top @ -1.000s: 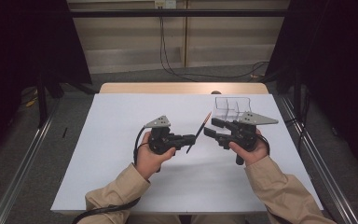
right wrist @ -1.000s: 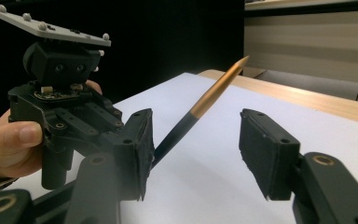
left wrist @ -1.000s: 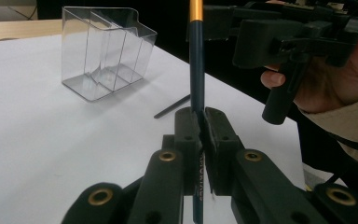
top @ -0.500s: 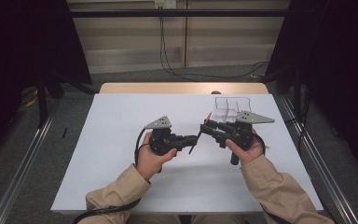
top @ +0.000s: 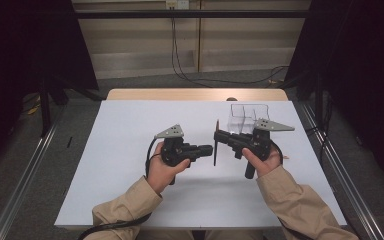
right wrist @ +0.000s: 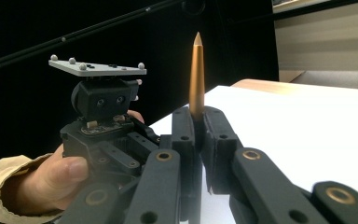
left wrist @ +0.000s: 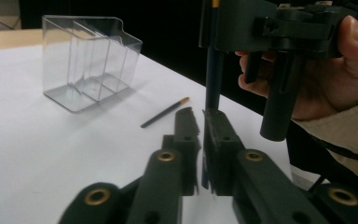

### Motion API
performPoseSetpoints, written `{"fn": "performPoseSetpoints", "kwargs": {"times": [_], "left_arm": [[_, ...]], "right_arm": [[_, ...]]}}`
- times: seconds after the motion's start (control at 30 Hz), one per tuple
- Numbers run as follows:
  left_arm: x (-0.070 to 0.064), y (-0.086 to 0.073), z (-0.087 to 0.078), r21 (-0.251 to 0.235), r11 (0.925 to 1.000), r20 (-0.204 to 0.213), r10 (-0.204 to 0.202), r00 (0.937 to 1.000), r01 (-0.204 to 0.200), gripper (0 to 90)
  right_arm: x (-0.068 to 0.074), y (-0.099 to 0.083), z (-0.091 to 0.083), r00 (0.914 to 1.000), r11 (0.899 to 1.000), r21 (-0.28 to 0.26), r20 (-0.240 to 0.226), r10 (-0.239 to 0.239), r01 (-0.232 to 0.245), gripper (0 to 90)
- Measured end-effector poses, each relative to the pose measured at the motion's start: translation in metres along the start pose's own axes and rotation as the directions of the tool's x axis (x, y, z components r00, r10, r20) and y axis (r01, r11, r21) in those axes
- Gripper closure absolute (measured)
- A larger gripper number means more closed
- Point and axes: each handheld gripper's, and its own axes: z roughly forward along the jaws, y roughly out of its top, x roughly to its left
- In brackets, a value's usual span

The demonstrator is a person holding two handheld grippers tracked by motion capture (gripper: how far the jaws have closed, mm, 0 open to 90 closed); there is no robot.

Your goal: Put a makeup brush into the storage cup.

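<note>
The white table top (top: 130, 150) has broad bare room on the left half of the high view and along the lower edge in front of the person; its far edge meets a wooden strip (top: 195, 94) at upper centre, and a metal rail (top: 347, 195) runs close along the right edge. The clear plastic organizer (top: 248, 116) stands upright at the upper right of the sheet, just behind the right gripper (top: 219, 137); in the left gripper view the clear plastic organizer (left wrist: 91, 60) sits at upper left with its dividers visible, and a second thin pencil (left wrist: 164, 112) lies flat on the table between it and the jaws. The held pencil (top: 216, 145) is slim and dark along its shaft, with a golden, pointed end (right wrist: 196, 74) that stands nearly upright at the centre of the right gripper view. It hangs above the middle of the table, between the two grippers. The right gripper is clamped on the pencil, its jaws pressed against it from both sides. The left gripper (top: 210, 149) points at it from the left; in the left gripper view its jaws stand a narrow slit apart, with the pencil's dark shaft (left wrist: 213, 79) just beyond their tips, and contact cannot be told.
</note>
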Motion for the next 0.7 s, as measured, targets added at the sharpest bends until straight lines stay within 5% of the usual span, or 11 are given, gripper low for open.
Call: {"fn": "performPoseSetpoints", "kwargs": {"times": [0.47,0.7], "left_arm": [[0.0041,0.0007,0.0005,-0.070,0.9959,-0.016,0.056,0.9983,-0.057,44.3],[0.0045,0.0031,-0.0003,-0.103,0.9920,0.026,0.076,0.9968,-0.073,24.2]], "right_arm": [[-0.0037,-0.0003,-0.0036,0.9996,1.000,-0.013,0.012,-0.024,0.024,84.0],[-0.0031,-0.0004,-0.0043,0.9993,0.999,-0.012,0.013,-0.036,0.037,84.0]]}}
